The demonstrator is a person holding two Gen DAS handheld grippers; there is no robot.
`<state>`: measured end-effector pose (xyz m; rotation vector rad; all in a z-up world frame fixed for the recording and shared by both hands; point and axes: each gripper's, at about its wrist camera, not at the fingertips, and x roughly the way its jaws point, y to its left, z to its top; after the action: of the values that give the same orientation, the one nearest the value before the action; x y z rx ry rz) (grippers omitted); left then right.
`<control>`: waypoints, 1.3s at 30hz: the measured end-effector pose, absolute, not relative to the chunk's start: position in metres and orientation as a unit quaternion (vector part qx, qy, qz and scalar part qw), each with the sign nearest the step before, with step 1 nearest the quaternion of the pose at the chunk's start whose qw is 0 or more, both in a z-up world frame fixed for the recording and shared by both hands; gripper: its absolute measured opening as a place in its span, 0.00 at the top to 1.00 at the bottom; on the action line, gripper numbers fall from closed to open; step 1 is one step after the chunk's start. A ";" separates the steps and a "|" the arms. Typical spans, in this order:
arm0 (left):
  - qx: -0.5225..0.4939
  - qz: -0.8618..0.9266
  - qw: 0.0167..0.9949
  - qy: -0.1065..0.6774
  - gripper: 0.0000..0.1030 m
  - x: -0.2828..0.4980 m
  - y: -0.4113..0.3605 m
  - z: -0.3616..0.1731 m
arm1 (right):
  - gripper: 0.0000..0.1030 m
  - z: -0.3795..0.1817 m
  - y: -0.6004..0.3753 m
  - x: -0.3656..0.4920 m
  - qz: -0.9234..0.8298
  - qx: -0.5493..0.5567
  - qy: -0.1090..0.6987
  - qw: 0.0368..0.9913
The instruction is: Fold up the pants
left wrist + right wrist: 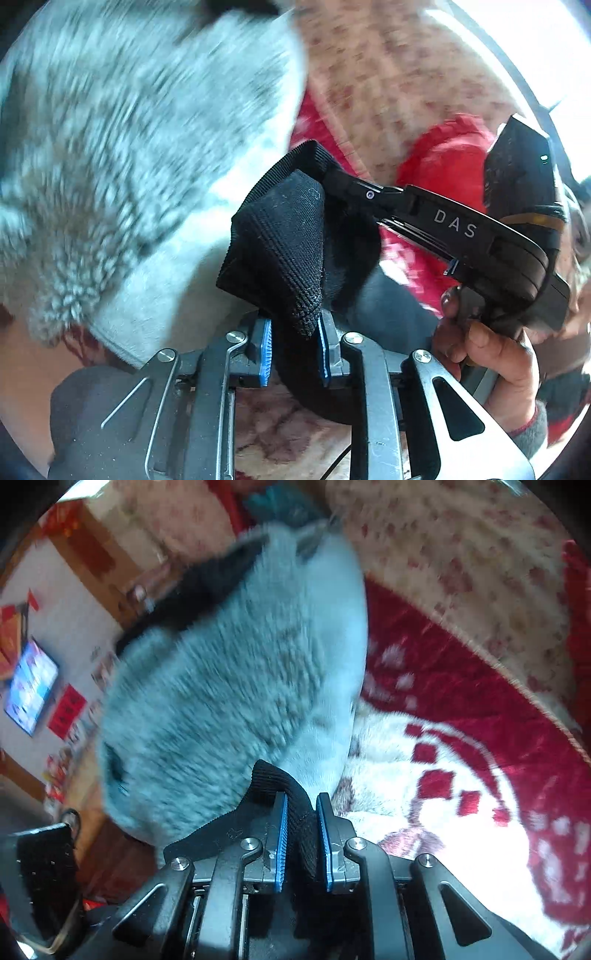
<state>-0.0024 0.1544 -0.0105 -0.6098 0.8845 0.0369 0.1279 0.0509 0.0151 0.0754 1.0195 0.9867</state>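
Jaws of both grippers (pixel 294 345) (pixel 301 840) clamped on pants (pixel 291 243) (pixel 301 827)

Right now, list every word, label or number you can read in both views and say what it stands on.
"DAS": white letters on the black body of the right gripper, seen in the left wrist view.

Red paper signs on the wall, right wrist view: too blurred to read.

Bright screen on the same wall: picture only, nothing legible.

No readable text on the pants or the red patterned blanket.
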 end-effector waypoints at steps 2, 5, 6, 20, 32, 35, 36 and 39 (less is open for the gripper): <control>-0.256 -0.005 0.880 0.400 0.84 -0.008 0.136 0.010 | 0.87 0.034 0.028 0.124 0.455 0.061 0.449 0.767; -0.197 -0.038 0.902 0.382 0.84 -0.020 0.099 0.029 | 0.87 0.059 -0.020 0.116 0.447 0.107 0.427 0.779; -0.176 -0.048 0.907 0.379 0.84 -0.023 0.086 0.032 | 0.87 0.063 -0.041 0.113 0.436 0.123 0.426 0.783; -0.051 -0.098 0.884 0.453 0.84 -0.026 -0.016 -0.021 | 0.45 0.017 -0.202 0.056 0.290 0.287 0.472 0.781; -0.028 -0.091 0.884 0.459 0.84 -0.033 -0.017 -0.024 | 0.40 -0.003 -0.164 0.053 0.300 0.300 0.510 0.748; -0.025 -0.090 0.881 0.465 0.81 -0.037 -0.014 -0.019 | 0.65 -0.011 -0.156 0.053 0.293 0.280 0.523 0.750; -0.026 -0.091 0.878 0.470 0.80 -0.038 -0.011 -0.018 | 0.71 -0.012 -0.155 0.050 0.294 0.272 0.519 0.755; -0.049 -0.111 0.870 0.479 0.76 -0.044 -0.004 -0.010 | 0.82 -0.007 -0.160 0.045 0.296 0.262 0.501 0.770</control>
<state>-0.0444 -0.0041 -0.0101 -0.1015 1.0013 -0.2322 0.0447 -0.1596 -0.0071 0.5684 1.0862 0.6423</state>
